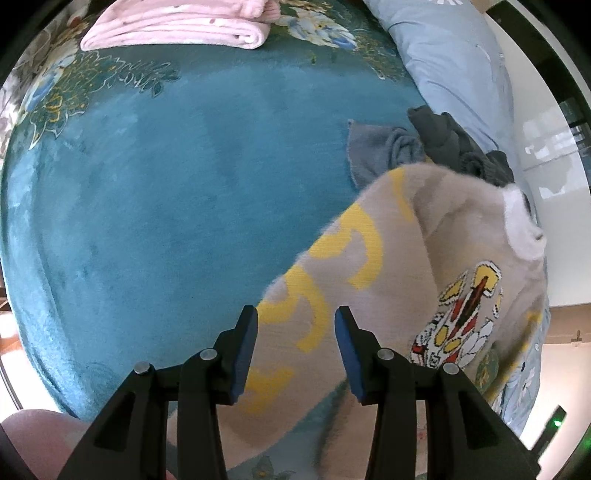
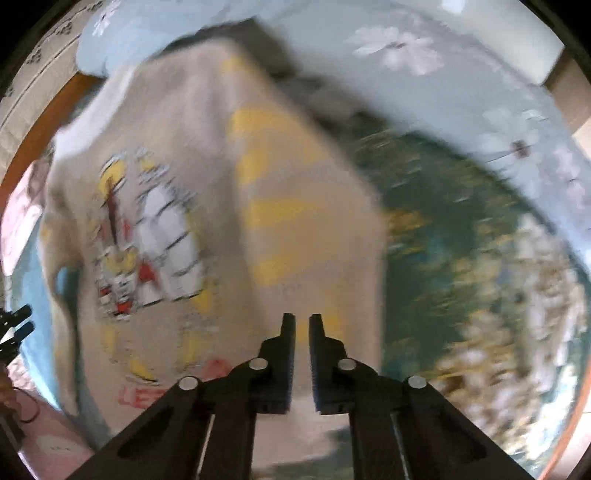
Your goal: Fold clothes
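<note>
A beige sweater (image 1: 417, 258) with yellow letters and a red, white and yellow cartoon print lies on the blue bedspread (image 1: 166, 192), its sleeve folded across the body. My left gripper (image 1: 295, 314) is open, its blue-padded fingers over the sweater's lower edge, holding nothing. In the blurred right wrist view the same sweater (image 2: 207, 206) fills the left and centre. My right gripper (image 2: 302, 319) stands over the sweater with its jaws nearly together and a narrow gap between them; I cannot tell whether cloth is pinched.
A folded pink garment (image 1: 177, 26) lies at the far edge of the bed. Crumpled grey clothes (image 1: 436, 144) lie behind the sweater. A light blue floral quilt (image 1: 454, 66) lies on the right, also in the right wrist view (image 2: 424, 74).
</note>
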Demonstrator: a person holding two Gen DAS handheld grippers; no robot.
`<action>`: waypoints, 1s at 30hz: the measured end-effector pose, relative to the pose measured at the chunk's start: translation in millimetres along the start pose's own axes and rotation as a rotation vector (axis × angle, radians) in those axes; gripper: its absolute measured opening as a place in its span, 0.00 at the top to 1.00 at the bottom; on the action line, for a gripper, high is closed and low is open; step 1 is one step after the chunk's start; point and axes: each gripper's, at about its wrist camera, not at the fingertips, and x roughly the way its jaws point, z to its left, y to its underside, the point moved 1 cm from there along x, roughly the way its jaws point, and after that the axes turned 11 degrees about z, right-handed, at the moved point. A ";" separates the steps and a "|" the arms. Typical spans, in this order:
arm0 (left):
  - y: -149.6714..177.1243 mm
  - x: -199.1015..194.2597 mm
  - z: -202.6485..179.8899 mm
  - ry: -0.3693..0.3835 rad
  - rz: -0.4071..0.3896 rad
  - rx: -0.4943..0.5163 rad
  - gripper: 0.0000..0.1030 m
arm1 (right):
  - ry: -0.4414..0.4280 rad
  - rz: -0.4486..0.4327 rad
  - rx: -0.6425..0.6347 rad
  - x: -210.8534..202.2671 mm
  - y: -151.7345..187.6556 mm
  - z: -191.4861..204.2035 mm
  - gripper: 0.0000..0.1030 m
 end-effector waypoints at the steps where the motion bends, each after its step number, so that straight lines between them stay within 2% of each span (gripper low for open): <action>1: -0.3 0.5 1.4 -0.003 0.001 -0.002 0.57 | 0.032 -0.020 0.016 -7.8 -1.7 -14.8 0.93; 5: -2.3 2.6 6.2 -0.022 0.001 -0.007 0.57 | 0.116 -0.090 0.117 -34.5 -25.3 -72.3 0.93; 9: -4.4 7.3 5.8 -0.056 0.003 0.025 0.57 | 0.064 -0.144 0.244 -55.0 -50.6 -108.0 0.92; 13: -7.0 16.6 3.1 -0.097 0.018 0.074 0.55 | -0.002 -0.138 0.204 -50.2 -54.0 -84.1 0.91; 15: -10.5 24.7 1.7 -0.105 0.041 0.098 0.43 | -0.020 -0.105 0.162 -38.1 -53.4 -64.3 0.91; 18: -18.4 36.8 1.5 -0.100 0.087 0.132 0.39 | -0.077 -0.048 0.125 -18.4 -44.0 -38.1 0.90; 22: -22.2 62.0 8.0 -0.138 0.202 0.121 0.36 | -0.111 0.001 0.112 -3.3 -29.7 -23.2 0.90; 26: -18.6 65.3 -1.8 -0.206 0.200 0.167 0.36 | -0.119 0.026 0.131 0.6 -22.4 -21.3 0.90; 28: -14.3 65.4 -8.5 -0.228 0.198 0.195 0.44 | -0.120 0.026 0.138 0.1 -23.0 -21.4 0.90; 30: -9.9 64.9 -16.3 -0.239 0.194 0.226 0.64 | -0.123 0.026 0.140 -0.5 -24.0 -20.8 0.90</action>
